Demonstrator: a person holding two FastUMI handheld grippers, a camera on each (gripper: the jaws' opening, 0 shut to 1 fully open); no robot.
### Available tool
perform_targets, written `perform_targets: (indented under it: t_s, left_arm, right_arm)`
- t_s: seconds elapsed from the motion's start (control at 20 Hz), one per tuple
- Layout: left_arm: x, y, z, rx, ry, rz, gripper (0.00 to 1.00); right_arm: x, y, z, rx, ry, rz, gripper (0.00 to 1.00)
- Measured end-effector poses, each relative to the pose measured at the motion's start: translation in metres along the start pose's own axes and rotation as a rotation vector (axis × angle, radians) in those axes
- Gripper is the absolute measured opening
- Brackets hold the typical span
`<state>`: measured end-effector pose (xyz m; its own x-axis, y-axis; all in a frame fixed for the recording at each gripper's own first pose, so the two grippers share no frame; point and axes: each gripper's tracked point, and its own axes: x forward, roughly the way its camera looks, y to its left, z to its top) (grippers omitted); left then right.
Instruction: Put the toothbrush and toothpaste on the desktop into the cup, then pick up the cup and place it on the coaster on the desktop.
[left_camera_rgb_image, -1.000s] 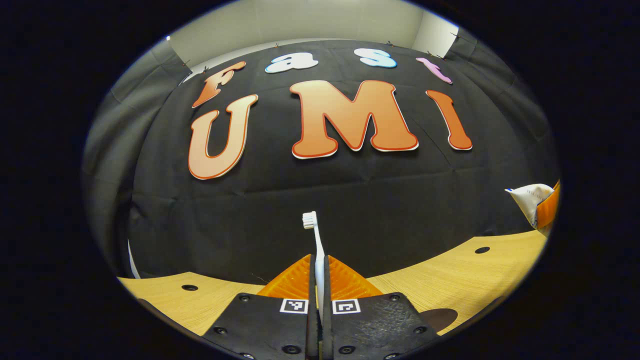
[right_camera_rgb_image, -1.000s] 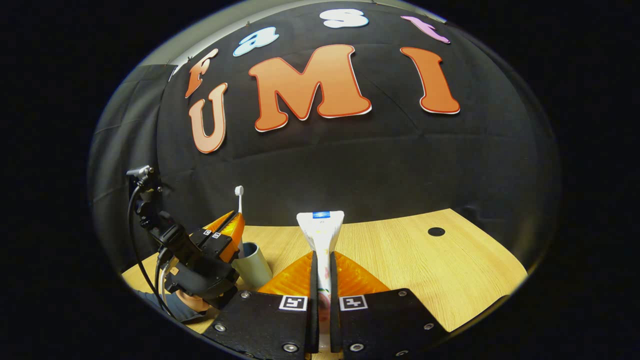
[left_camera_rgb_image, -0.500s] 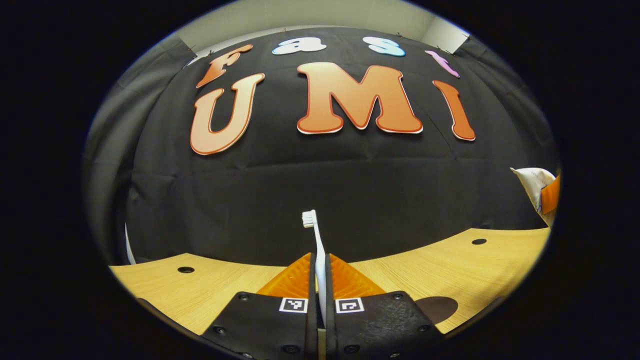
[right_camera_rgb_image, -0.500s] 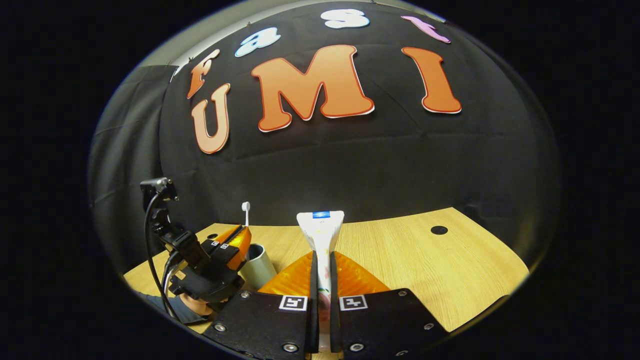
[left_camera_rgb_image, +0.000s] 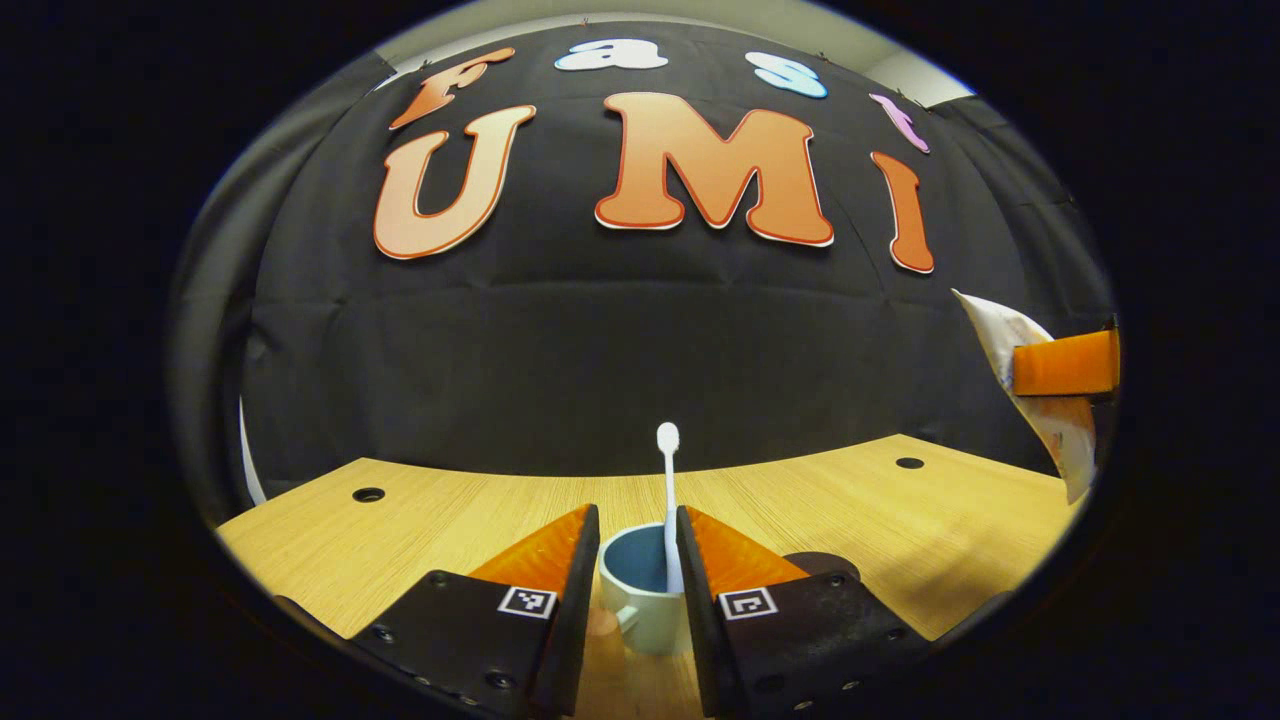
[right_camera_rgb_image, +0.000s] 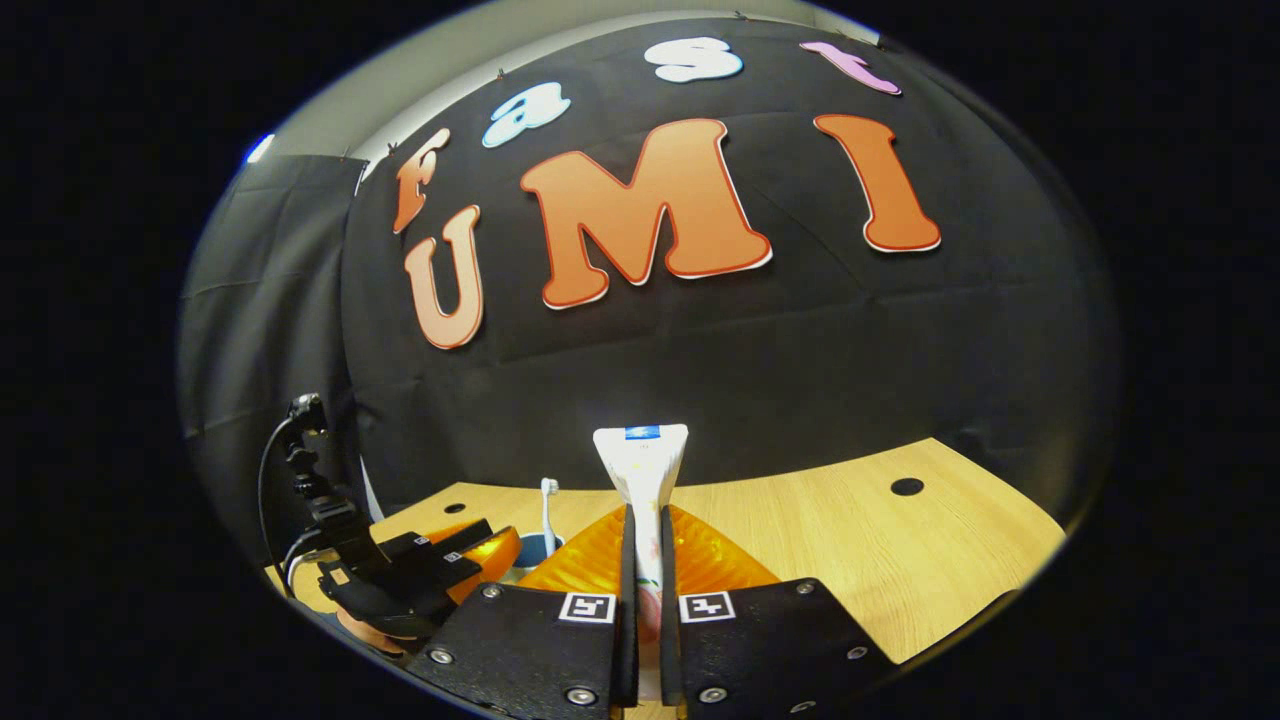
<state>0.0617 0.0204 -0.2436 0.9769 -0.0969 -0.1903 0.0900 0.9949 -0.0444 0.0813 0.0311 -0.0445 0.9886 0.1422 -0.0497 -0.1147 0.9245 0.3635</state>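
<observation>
A pale cup (left_camera_rgb_image: 640, 610) with a blue inside stands on the wooden desktop (left_camera_rgb_image: 450, 520), its handle toward me. The white toothbrush (left_camera_rgb_image: 668, 500) stands in it, head up, leaning on the right of the rim. My left gripper (left_camera_rgb_image: 637, 515) is open, one finger on each side of the cup, gripping nothing. My right gripper (right_camera_rgb_image: 645, 512) is shut on the white toothpaste tube (right_camera_rgb_image: 640, 465), which it holds upright in the air. In the right gripper view the left gripper (right_camera_rgb_image: 490, 545) sits low at the left, by the cup (right_camera_rgb_image: 528, 548) and toothbrush (right_camera_rgb_image: 548, 505).
A dark round coaster (left_camera_rgb_image: 815, 565) lies on the desktop just right of the cup, partly behind my left gripper's right finger. The toothpaste (left_camera_rgb_image: 1040, 400) in the right gripper (left_camera_rgb_image: 1065, 365) hangs at the far right. Small round holes (left_camera_rgb_image: 368, 494) dot the desktop. Black cloth walls the back.
My left gripper has opened and let go of the toothbrush, which now stands in the cup. The left gripper has dropped lower around the cup. The right gripper still holds the toothpaste.
</observation>
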Motion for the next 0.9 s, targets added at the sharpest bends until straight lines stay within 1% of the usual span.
perform_targets:
  t_s: [0.05,0.15,0.2,0.3,0.35,0.45,0.5,0.6,0.75,0.9]
  left_arm:
    - [-0.011,0.007,0.006,-0.006,-0.001,0.002,0.44]
    - [-0.029,0.014,0.019,-0.006,0.0,-0.004,0.55]
    - [-0.036,0.019,0.022,-0.003,0.0,0.0,0.71]
    - [-0.053,0.03,0.033,0.011,-0.01,0.015,0.78]
    - [-0.061,0.034,0.037,0.016,-0.015,0.019,0.78]
    - [-0.074,0.043,0.043,0.027,-0.022,0.032,0.9]
    - [-0.079,0.045,0.043,0.031,-0.017,0.027,0.93]
    - [-0.091,0.052,0.039,0.039,0.014,0.023,0.93]
    - [-0.11,0.064,0.041,0.033,0.023,0.036,0.93]
    - [-0.121,0.076,0.037,0.021,0.034,0.048,0.93]
  right_arm:
    - [0.003,0.008,0.005,0.003,-0.019,0.025,0.09]
    - [0.01,0.022,0.013,-0.006,-0.045,0.053,0.09]
    - [0.014,0.028,0.016,-0.009,-0.051,0.065,0.09]
    - [0.025,0.045,0.022,-0.011,-0.071,0.104,0.09]
    - [0.029,0.053,0.024,-0.013,-0.081,0.125,0.09]
    - [0.042,0.071,0.025,-0.004,-0.096,0.169,0.09]
    - [0.047,0.076,0.023,0.004,-0.094,0.182,0.08]
    - [0.053,0.091,0.026,0.014,-0.127,0.213,0.09]
    - [0.067,0.113,0.031,-0.023,-0.191,0.256,0.09]
    - [0.083,0.131,0.034,-0.025,-0.228,0.287,0.09]
